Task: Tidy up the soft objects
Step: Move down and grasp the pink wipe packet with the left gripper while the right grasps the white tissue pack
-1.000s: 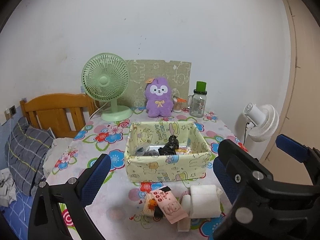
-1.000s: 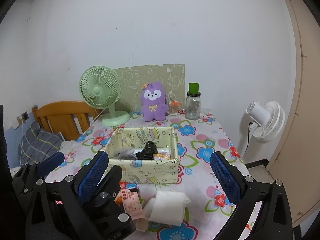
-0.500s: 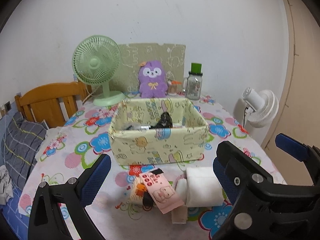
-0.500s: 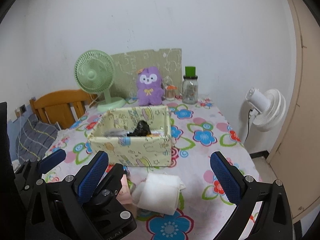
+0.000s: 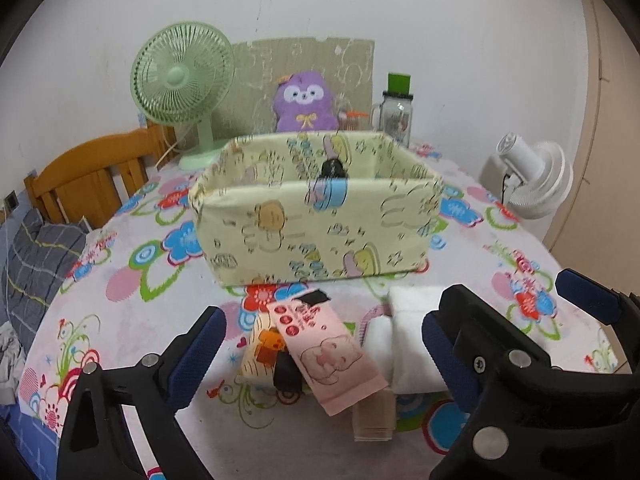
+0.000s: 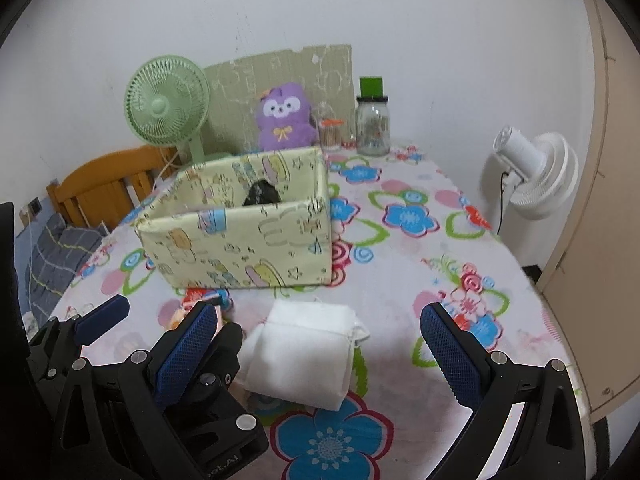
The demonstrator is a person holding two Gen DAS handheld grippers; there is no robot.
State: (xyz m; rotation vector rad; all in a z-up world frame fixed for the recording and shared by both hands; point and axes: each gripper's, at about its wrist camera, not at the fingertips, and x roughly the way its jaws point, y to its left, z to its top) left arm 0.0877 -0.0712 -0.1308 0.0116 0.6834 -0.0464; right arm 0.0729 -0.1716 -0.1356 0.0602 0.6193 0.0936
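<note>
A pale yellow fabric box (image 5: 320,232) stands mid-table with a black soft item (image 5: 333,169) inside; it also shows in the right wrist view (image 6: 244,236). In front of it lie a pink packet (image 5: 328,348), a yellow pouch (image 5: 262,354), a beige cloth (image 5: 374,416) and a folded white cloth (image 5: 408,344). My left gripper (image 5: 324,356) is open, low over the pink packet. My right gripper (image 6: 316,350) is open, its fingers on either side of the white cloth (image 6: 304,356).
A green desk fan (image 5: 184,80), a purple plush (image 5: 306,102) and a green-lidded jar (image 5: 396,112) stand at the table's far edge. A wooden chair (image 5: 92,180) is at the left. A white floor fan (image 6: 536,176) is at the right, past the table edge.
Both grippers have moved forward and down toward the items in front of the box. Both stay open and empty.
</note>
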